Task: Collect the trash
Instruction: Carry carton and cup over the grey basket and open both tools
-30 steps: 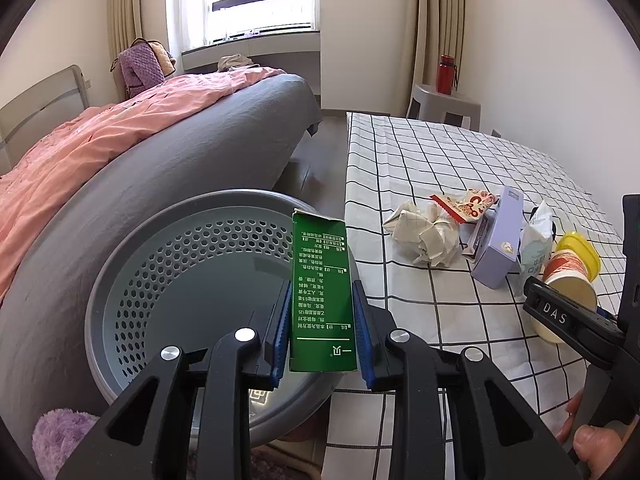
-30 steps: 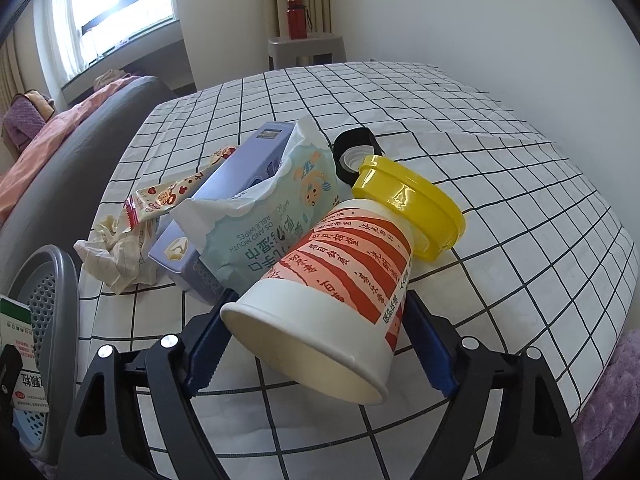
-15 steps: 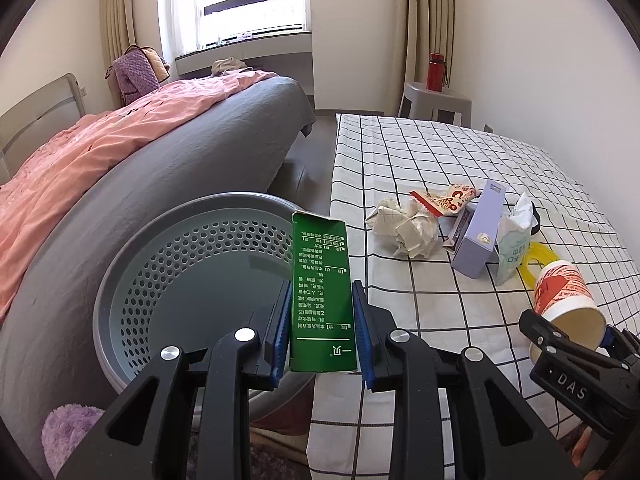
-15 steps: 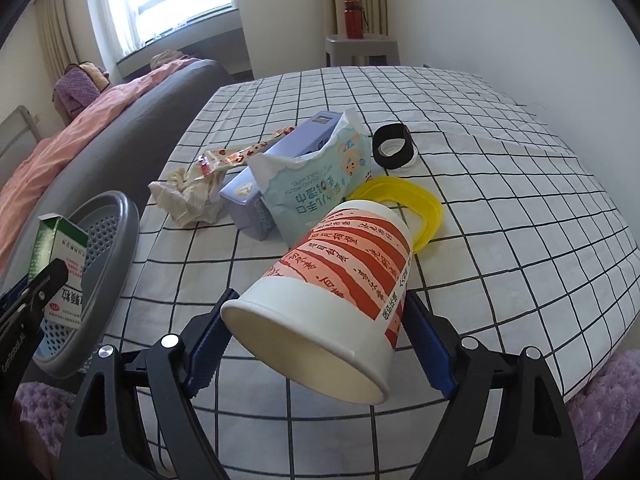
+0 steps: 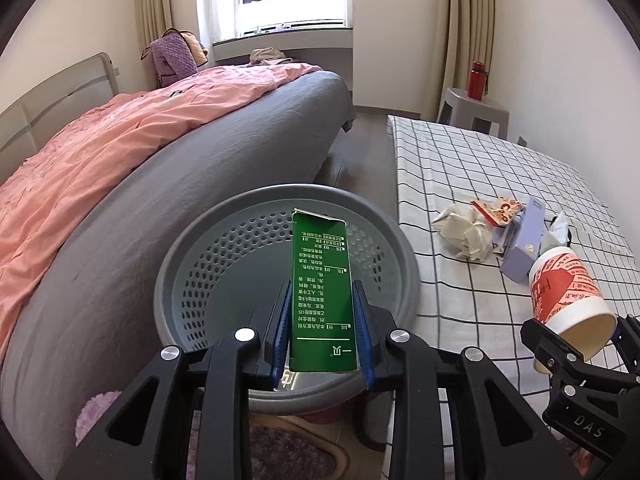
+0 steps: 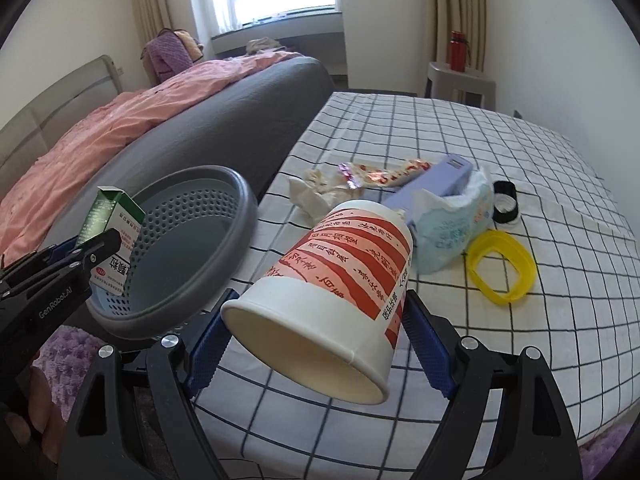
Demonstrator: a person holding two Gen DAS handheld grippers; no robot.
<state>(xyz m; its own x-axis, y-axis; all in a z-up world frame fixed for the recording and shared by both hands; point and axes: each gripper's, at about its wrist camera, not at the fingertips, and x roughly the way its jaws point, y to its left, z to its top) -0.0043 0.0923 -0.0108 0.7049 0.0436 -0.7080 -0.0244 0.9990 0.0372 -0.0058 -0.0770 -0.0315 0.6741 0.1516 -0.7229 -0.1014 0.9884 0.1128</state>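
Observation:
My left gripper (image 5: 322,334) is shut on a green carton (image 5: 321,292) and holds it above the grey perforated basket (image 5: 224,256). The carton (image 6: 114,236) and basket (image 6: 224,236) also show in the right wrist view. My right gripper (image 6: 316,344) is shut on a red-and-white paper cup (image 6: 340,292), lying on its side above the table's near edge; the cup also shows in the left wrist view (image 5: 568,292). On the checked tablecloth (image 6: 460,128) lie crumpled tissue (image 6: 316,192), a snack wrapper (image 6: 380,172), a lilac box (image 6: 436,180), a wipes pack (image 6: 456,232), a yellow lid (image 6: 502,266) and a black lid (image 6: 505,202).
The basket stands between a bed with grey and pink covers (image 5: 160,152) and the table. A grey stool with a red bottle (image 5: 477,84) is at the far wall. A purple rug (image 5: 280,452) lies on the floor below.
Both grippers have drawn back and risen. The right gripper lifted the cup off the table and carried it left toward the basket; the left still holds the carton over the basket.

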